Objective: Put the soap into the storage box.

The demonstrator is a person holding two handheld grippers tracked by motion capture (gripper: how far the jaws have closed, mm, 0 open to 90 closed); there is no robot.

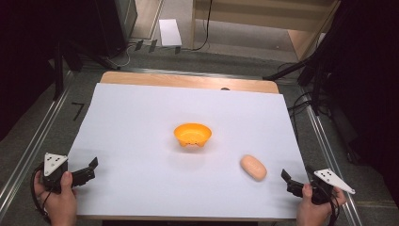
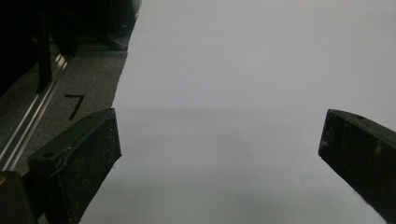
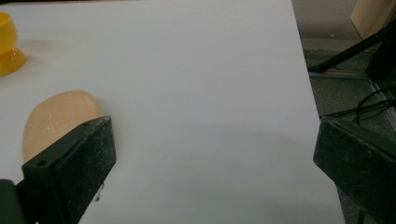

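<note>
White sheet (image 1: 141, 122) covers the bench. Orange bowl (image 1: 192, 134) sits mid-sheet, upright. Tan bread roll (image 1: 253, 167) lies toward the near right corner, apart from the bowl. My right claw (image 1: 292, 184) rests beside the roll, jaws wide apart, empty; probably placed for pickup. Left claw (image 1: 87, 172) at the near left edge, likewise agape, idle.

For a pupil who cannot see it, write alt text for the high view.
An orange bowl stands mid-table on a white sheet, with a peach-coloured oval loaf lying apart to its right, nearer the person. At the near corners, each hand holds an open, empty tool: left tool, right tool.
</note>
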